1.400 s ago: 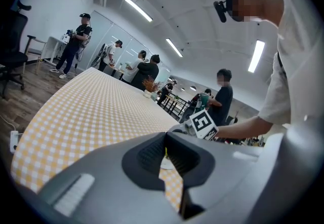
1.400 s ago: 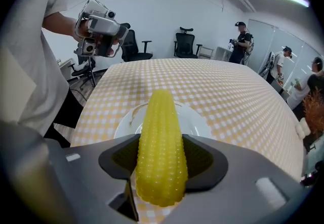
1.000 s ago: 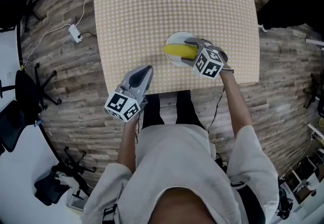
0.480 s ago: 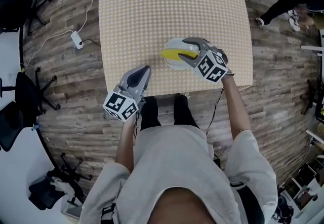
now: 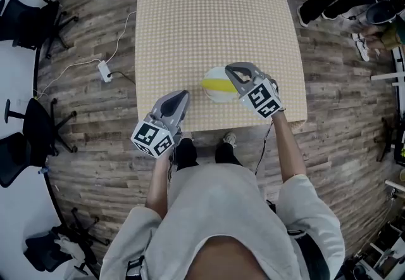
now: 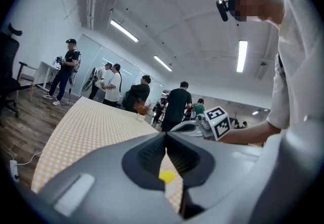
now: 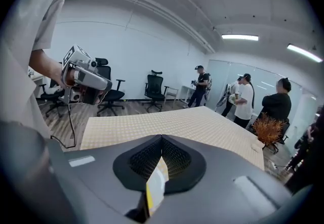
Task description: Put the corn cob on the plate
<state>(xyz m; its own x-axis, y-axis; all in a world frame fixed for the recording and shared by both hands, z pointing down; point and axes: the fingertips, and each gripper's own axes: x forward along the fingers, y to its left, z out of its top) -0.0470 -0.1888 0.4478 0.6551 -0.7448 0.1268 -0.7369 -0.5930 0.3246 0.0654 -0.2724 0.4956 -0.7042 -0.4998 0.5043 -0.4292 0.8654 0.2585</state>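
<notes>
The placing step seems finished: the corn cob (image 5: 217, 85), a rounded yellow cylinder, lies across the round white plate (image 5: 217, 72) near the 6 o'clock edge of the checkered tabletop (image 5: 209, 12). The right hand-held gripper (image 5: 236, 72), at 3 o'clock of the plate, has just pressed its grey jaws together on nothing. The left hand-held gripper (image 5: 181, 95), at 8 o'clock, is also pressed together and empty. I judge that only drawing both away remains.
</notes>
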